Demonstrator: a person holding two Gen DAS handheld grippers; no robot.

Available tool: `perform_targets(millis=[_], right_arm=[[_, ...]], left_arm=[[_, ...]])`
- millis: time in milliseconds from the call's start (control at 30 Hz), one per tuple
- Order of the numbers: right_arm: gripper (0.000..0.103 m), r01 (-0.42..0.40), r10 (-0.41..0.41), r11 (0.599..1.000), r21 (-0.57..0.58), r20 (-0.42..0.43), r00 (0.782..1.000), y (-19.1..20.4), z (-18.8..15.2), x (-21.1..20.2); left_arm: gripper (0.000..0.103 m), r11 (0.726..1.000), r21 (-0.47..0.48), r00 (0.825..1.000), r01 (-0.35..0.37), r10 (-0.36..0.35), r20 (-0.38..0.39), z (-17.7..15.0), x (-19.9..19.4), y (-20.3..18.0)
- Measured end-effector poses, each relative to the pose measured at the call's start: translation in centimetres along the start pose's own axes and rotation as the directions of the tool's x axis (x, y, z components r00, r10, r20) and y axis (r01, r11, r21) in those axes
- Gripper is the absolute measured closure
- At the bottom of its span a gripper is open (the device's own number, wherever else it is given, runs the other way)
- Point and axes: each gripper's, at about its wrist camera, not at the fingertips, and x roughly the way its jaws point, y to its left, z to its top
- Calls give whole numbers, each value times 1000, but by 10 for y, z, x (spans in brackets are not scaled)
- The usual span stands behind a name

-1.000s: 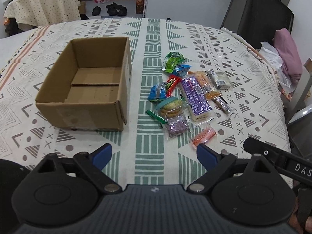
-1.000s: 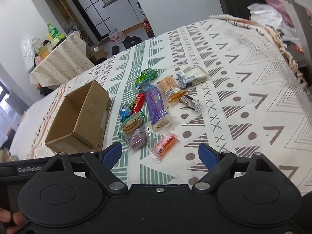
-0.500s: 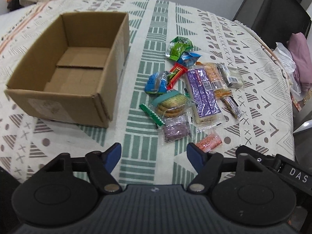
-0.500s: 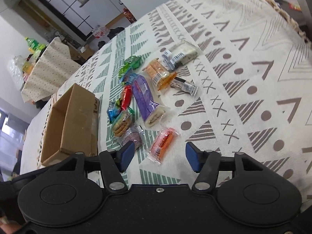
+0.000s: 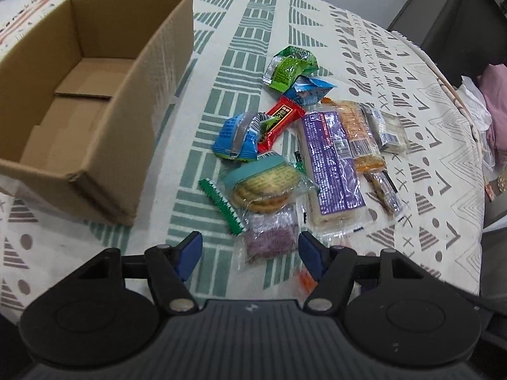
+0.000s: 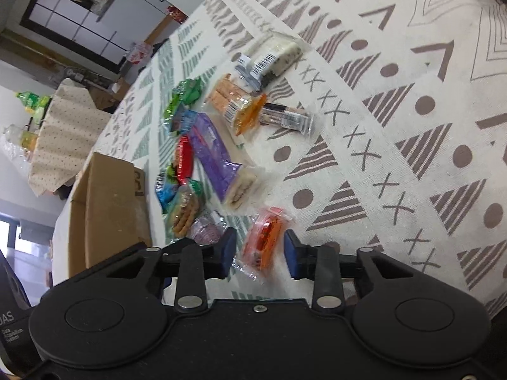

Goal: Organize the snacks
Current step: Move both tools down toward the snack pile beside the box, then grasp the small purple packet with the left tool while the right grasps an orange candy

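Both grippers lower, jaws narrower vs before

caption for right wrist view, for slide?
Right claw closing around an orange snack, jaws not yet touching; pile and box beyond.

A patterned cloth (image 6: 412,101) of grey triangles, dots and green bands covers the surface ahead of the tongs. Far beyond to the left stand a side table under dotted cloth (image 6: 63,139), a dark-framed glazed partition (image 6: 73,28) and pale walls.
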Motion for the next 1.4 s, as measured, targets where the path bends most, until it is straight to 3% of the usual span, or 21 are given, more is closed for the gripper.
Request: perform_targets(millis=[533, 767, 900, 967, 1033, 1167, 1400], right_arm=[[72, 14, -13, 999, 39, -32, 999, 0, 8, 28], [69, 17, -16, 999, 32, -32, 999, 3, 8, 27], [67, 26, -26, 1000, 13, -28, 999, 9, 7, 33], [69, 47, -47, 999, -15, -17, 999, 13, 5, 35], [81, 68, -68, 997, -46, -8, 998, 17, 3, 35], [83, 63, -63, 997, -37, 12, 998, 15, 3, 28], [83, -9, 14, 997, -77, 63, 998, 26, 1, 9]], left_arm=[[37, 999, -47, 1000, -24, 24, 6, 4, 28, -8], [64, 998, -58, 1000, 4, -4, -2, 3, 23, -4], [65, 995, -97, 1000, 7, -8, -8, 3, 17, 4], [65, 995, -102, 1000, 11, -12, -6, 2, 13, 6], [65, 995, -104, 1000, 14, -15, -6, -1, 7, 8], [65, 995, -101, 1000, 23, -23, 1, -6, -5, 8], [65, 996, -79, 996, 45, -38, 86, -6, -36, 6]])
